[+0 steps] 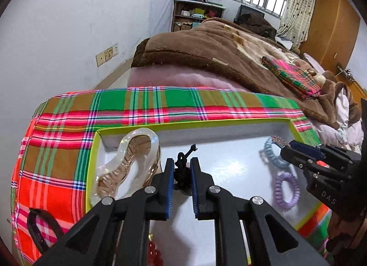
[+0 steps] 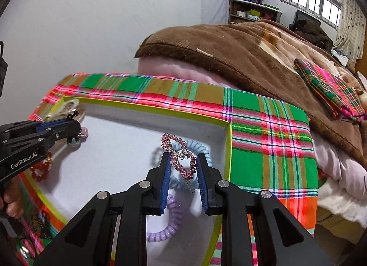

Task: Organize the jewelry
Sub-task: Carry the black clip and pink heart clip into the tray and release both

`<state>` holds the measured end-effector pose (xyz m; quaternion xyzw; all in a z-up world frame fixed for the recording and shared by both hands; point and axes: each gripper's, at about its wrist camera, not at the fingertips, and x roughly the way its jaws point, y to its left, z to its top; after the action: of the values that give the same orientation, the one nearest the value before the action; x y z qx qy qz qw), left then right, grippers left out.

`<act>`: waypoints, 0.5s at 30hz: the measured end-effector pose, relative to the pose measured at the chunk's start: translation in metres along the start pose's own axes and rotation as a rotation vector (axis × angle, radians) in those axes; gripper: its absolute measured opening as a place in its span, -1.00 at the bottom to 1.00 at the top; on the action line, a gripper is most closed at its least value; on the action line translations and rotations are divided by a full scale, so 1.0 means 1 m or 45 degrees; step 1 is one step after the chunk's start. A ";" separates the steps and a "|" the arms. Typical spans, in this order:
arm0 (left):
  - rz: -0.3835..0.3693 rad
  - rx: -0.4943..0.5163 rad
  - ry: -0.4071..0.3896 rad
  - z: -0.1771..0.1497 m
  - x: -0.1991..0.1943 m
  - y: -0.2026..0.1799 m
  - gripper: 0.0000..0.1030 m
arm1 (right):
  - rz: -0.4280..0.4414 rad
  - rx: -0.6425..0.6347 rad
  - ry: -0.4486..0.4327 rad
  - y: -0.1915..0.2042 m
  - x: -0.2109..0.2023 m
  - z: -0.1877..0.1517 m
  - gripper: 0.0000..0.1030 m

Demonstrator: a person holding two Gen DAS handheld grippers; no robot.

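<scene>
My left gripper (image 1: pixel 180 180) pinches a small black knotted ornament (image 1: pixel 182 167) over the white, yellow-rimmed tray (image 1: pixel 229 135); my right gripper (image 2: pixel 183 170) clamps a pink rhinestone hair clip (image 2: pixel 181 157). Bangle and coil ties already lie inside; both pieces remain to be placed.

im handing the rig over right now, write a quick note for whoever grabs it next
Left gripper: shut on a small black hair tie, held over the box.
Right gripper: shut on a pink rhinestone clip, over the box's right end.
Already in the box: clear hair claw at the left, blue coil tie and purple coil tie at the right, red bead bracelet near the front.
Left to do: set down both held pieces. A black band lies outside on the plaid cloth; it probably needs boxing too.
</scene>
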<state>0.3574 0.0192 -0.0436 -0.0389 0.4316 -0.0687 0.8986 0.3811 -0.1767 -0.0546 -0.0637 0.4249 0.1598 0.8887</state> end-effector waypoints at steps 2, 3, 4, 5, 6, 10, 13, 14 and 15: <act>0.006 0.007 0.005 0.000 0.004 0.000 -0.72 | 0.006 0.006 0.009 -0.001 0.001 0.000 -0.54; 0.012 0.019 0.006 -0.001 0.004 -0.002 -0.71 | 0.012 0.007 0.010 -0.001 0.001 0.000 -0.54; 0.014 0.029 0.003 0.000 0.005 -0.002 -0.70 | 0.013 0.005 0.009 -0.001 0.000 -0.001 -0.53; 0.013 0.037 0.003 -0.001 0.004 -0.003 -0.70 | 0.012 0.002 0.003 -0.001 -0.002 -0.001 -0.48; 0.008 0.043 -0.001 -0.001 0.002 -0.004 -0.70 | 0.014 -0.001 -0.006 0.000 -0.005 -0.002 -0.37; 0.012 0.059 -0.005 0.001 -0.001 -0.006 -0.63 | 0.028 0.006 -0.033 0.002 -0.012 -0.001 -0.22; 0.002 0.041 -0.012 0.000 -0.007 -0.004 -0.53 | 0.043 0.014 -0.045 0.003 -0.022 -0.003 -0.22; 0.001 0.035 -0.016 -0.001 -0.010 -0.003 -0.53 | 0.047 0.012 -0.050 0.004 -0.025 -0.004 -0.22; 0.000 0.030 -0.017 -0.001 -0.013 -0.003 -0.52 | 0.050 0.010 -0.055 0.006 -0.030 -0.006 -0.22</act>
<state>0.3480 0.0178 -0.0342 -0.0287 0.4246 -0.0735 0.9019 0.3572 -0.1798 -0.0350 -0.0485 0.4073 0.1769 0.8947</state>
